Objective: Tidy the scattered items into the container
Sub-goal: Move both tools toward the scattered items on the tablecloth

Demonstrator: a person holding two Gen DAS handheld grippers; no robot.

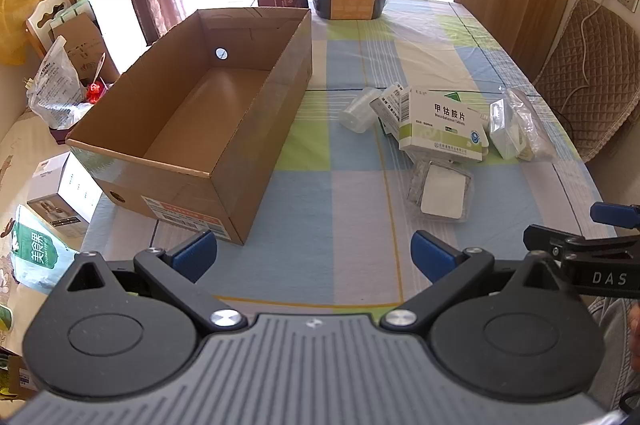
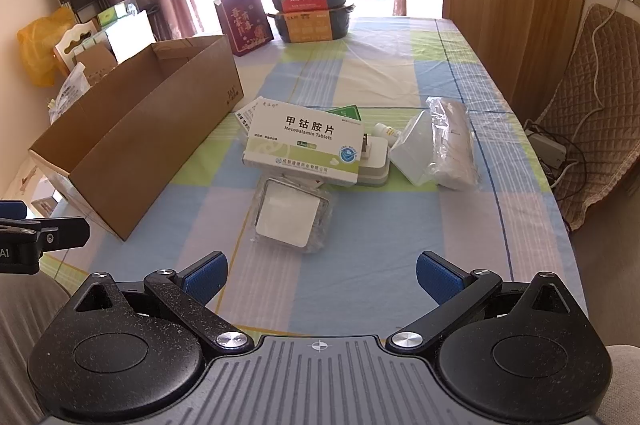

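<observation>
A: The left camera looks right down into the cardboard box (image 1: 208,97). Nothing is in it.

B: The right camera shows a white plug (image 2: 374,161) behind the Mecobalamin tablet box (image 2: 304,145), piled beside it on the surface (image 2: 360,265).

A: Left claw (image 1: 314,257) and right claw (image 2: 322,277) both hang low, spread wide, holding nothing.

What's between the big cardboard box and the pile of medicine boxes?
Nothing. Only bare checked tablecloth lies between the cardboard box and the medicine box pile. Both wrist views show it.
</observation>
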